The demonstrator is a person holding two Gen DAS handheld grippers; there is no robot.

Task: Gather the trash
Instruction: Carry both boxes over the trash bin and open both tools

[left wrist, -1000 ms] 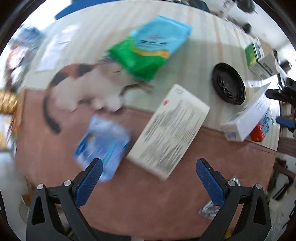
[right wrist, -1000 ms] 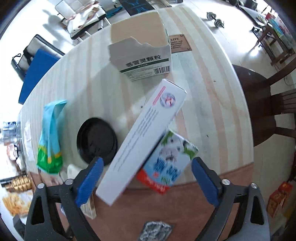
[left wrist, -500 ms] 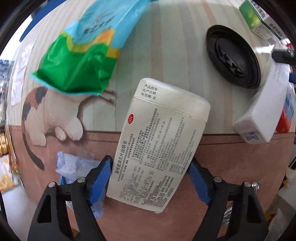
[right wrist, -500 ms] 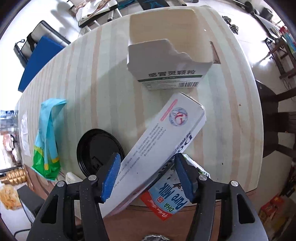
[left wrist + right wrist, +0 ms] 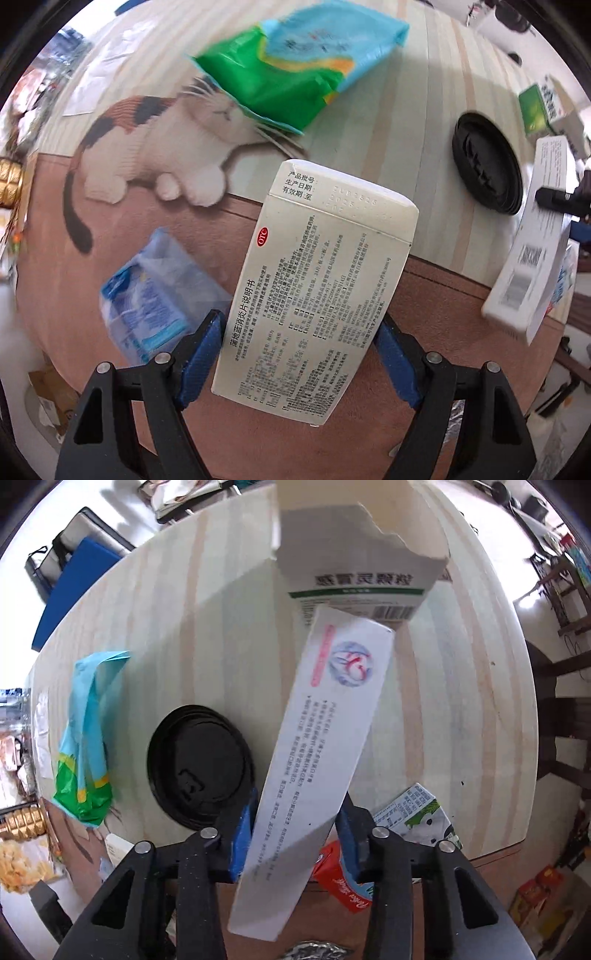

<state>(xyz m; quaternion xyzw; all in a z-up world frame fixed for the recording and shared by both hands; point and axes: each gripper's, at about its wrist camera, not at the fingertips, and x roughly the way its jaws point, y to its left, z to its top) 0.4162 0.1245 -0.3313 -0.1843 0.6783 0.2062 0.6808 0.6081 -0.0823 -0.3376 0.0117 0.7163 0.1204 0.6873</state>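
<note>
The left tool is clamped on a cream medicine box, its blue pads pressing the box's two long sides near the lower end. The box's printed face, with dense black Chinese text and a red OTC oval, is turned to the camera, and it points away along the fingers over the brown band of the worktop. Below and left of it lies a blue and white plastic packet on that brown band. Farther off, a green and light blue bag lies across the head of a calico cat printed on the worktop cover. A black round lid lies to the right on the pale striped surface.

The right tool grips a long white carton with a pink stripe and a round blue and red emblem; its blue pads squeeze the carton's lower part, and the carton rises at a tilt toward the upper right. Its far end overlaps, in this view, a torn-open white box with a green band and a barcode. Just right of the right tool lies a red, white and green milk carton at the worktop's edge. The black round lid sits just left of the held carton, and the green and blue bag lies farther left.
</note>
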